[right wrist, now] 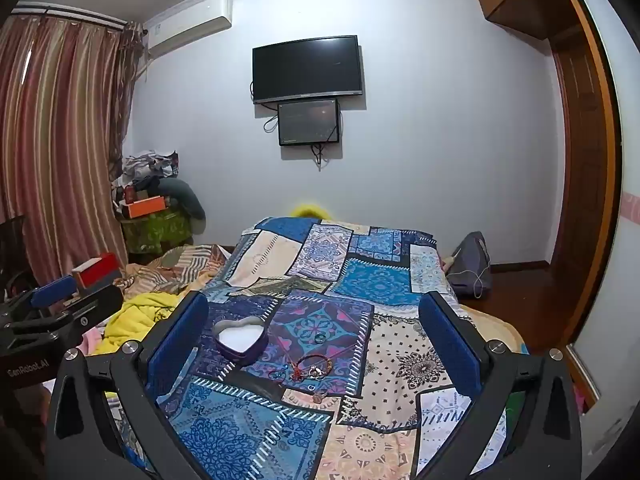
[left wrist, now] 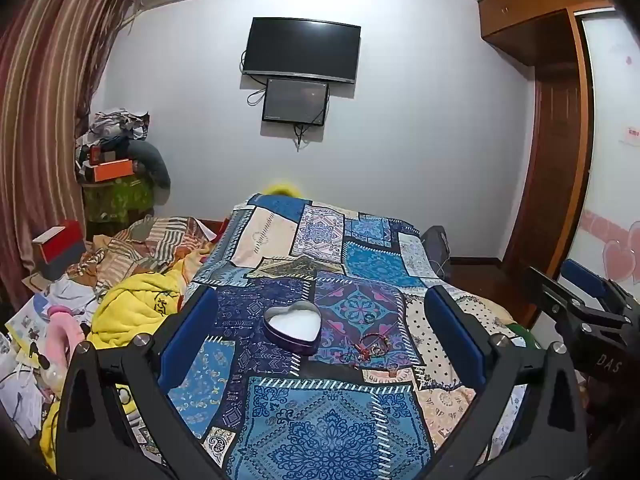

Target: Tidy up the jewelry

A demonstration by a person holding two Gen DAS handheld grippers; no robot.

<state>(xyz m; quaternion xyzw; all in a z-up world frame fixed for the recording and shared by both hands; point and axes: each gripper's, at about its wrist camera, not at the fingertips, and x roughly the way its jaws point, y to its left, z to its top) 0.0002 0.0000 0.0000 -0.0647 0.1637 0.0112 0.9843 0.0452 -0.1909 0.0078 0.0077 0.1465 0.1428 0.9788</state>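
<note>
Lying tangled on the blue patchwork bedspread (right wrist: 248, 432): red-cord and beaded bracelets (right wrist: 314, 368), a small ring (right wrist: 320, 338) just beyond them, more small pieces nearer. Sitting just left of them, lid off: purple heart-shaped tin with white lining (right wrist: 240, 340). Hovering above the near bed, both spread wide and holding nothing: left gripper (left wrist: 320, 336), right gripper (right wrist: 312, 344). Probably starting with the right, coming down over one loose bracelet, pinching the cord rather than the beads, lifting slowly to avoid dragging the tangle. Surrounding it all: yellow blanket (left wrist: 132, 312) and clutter left, wall-mounted black television (right wrist: 307, 68) far, wooden wardrobe (right wrist: 576, 160) right.
</note>
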